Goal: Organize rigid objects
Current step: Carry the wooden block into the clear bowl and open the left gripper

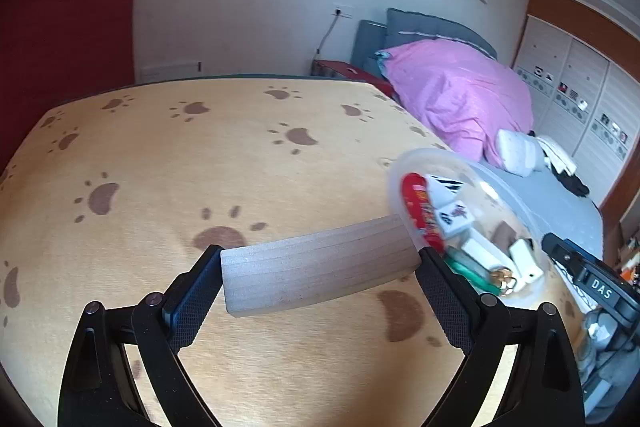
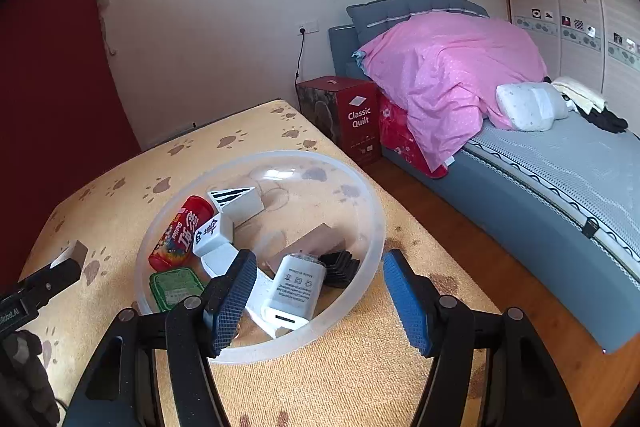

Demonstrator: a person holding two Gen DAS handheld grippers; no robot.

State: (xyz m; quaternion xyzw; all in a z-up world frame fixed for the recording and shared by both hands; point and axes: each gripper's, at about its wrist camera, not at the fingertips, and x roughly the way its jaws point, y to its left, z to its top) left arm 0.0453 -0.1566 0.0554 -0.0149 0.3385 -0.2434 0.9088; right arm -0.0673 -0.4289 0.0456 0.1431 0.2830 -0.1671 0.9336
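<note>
Paw-print cloth covers the worktop [image 1: 240, 155]. Left wrist view: the left gripper [image 1: 320, 275] has its fingers spread wide, clamping a wooden block [image 1: 316, 267] endwise beside the clear bowl [image 1: 400, 163]; that end grip could let it pivot and drop outside. Right wrist view: the right gripper [image 2: 320, 299] hangs half-open and empty over the bowl's near rim, and could bump it.

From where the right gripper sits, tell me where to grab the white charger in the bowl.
Grip the white charger across its two narrow long sides, coming from above. It lies flat and face up in the clear bowl, USB end toward the near rim, partly resting on other items, so the broad face offers no pinch.
</note>
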